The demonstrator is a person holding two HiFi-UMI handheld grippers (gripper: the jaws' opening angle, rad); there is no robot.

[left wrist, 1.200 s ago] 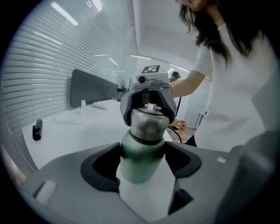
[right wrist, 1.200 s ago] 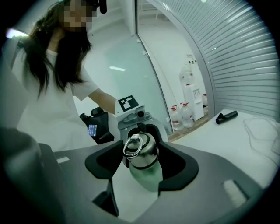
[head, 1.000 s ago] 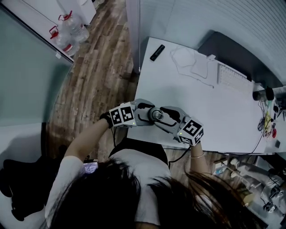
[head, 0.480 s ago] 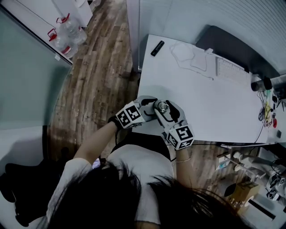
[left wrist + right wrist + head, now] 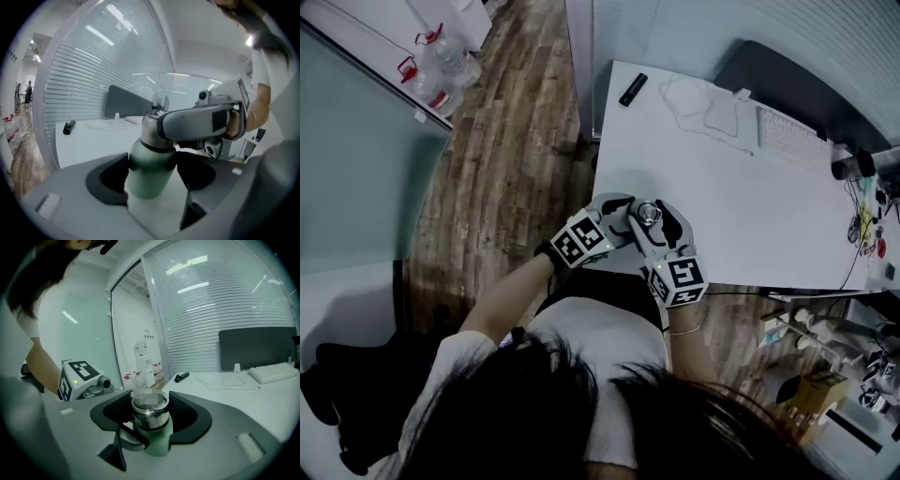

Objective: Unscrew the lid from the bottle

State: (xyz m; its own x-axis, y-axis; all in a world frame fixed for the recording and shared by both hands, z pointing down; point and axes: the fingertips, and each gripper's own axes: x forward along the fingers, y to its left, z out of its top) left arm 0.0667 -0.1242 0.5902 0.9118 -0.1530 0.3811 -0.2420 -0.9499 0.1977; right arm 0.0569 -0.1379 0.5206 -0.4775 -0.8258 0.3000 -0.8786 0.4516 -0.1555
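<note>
A green bottle (image 5: 150, 171) with a steel lid (image 5: 150, 408) stands at the near edge of the white table (image 5: 741, 216). My left gripper (image 5: 151, 176) is shut on the green body, a pad on each side. From the other side my right gripper (image 5: 150, 409) straddles the lid, and its jaws are opening, the pads close beside the lid. In the head view the lid (image 5: 649, 214) shows between the left gripper (image 5: 619, 223) and the right gripper (image 5: 654, 223). The right gripper's finger (image 5: 201, 124) crosses the lid in the left gripper view.
A black pen-like object (image 5: 632, 89) lies at the table's far left corner. A white cable (image 5: 698, 117) and a keyboard (image 5: 787, 145) sit before a dark panel (image 5: 787, 94). Water jugs (image 5: 441, 70) stand on the wood floor at left. The table edge runs right under the bottle.
The right gripper has swung round the lid, its marker cube moving from the bottle's right to just below it. The left gripper has kept its hold on the bottle.
</note>
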